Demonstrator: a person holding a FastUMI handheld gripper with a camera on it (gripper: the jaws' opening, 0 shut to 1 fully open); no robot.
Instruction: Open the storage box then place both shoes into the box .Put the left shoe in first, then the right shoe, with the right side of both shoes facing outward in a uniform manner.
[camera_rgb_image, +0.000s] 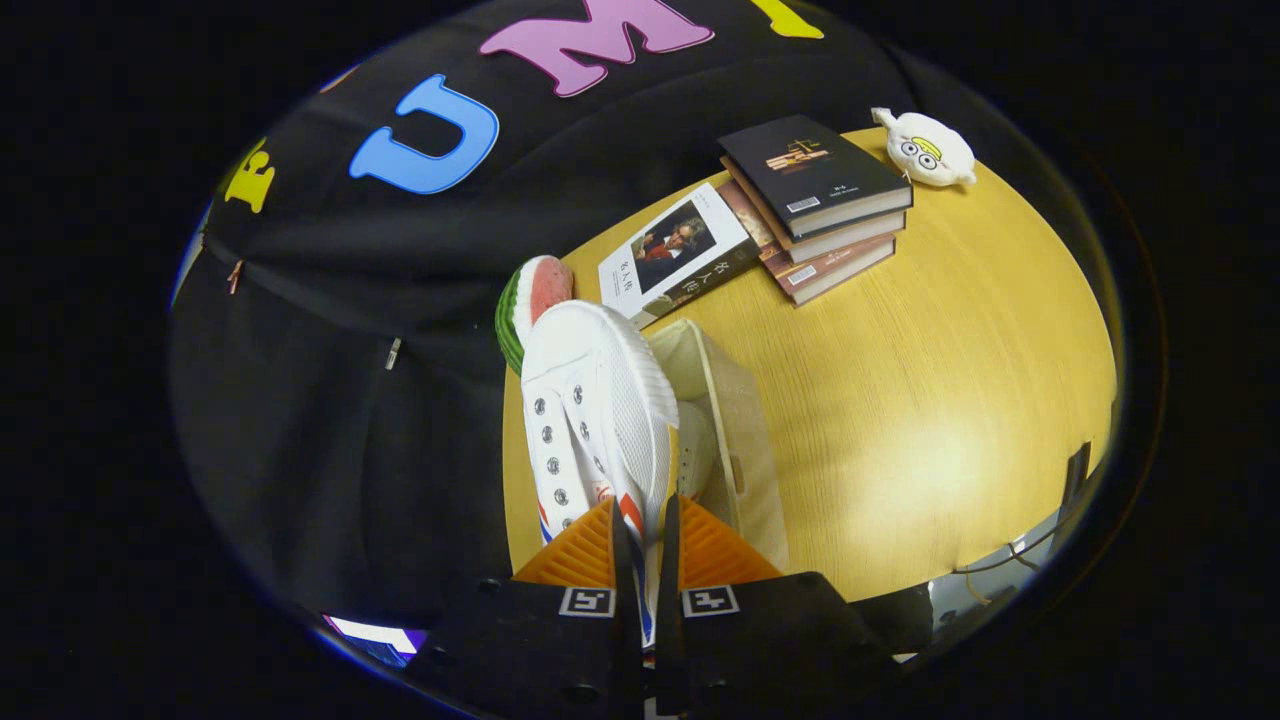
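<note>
My gripper (645, 520) is shut on a white canvas shoe (590, 400), its orange fingers (580, 555) pinching the shoe's side wall near the red and blue stripe. The shoe is lifted and points away from me, its laces and eyelets facing left. Just beyond and right of the fingers stands the open beige storage box (745, 440). Inside the box lies another white shoe (695, 445), partly hidden by the held one. The held shoe hangs over the box's left rim.
The round wooden table (930, 400) carries a stack of books (815, 205), a single book (675, 250) beside the stack, a white plush toy (925, 148) at the far side, and a watermelon-slice toy (530, 300) behind the shoe's toe.
</note>
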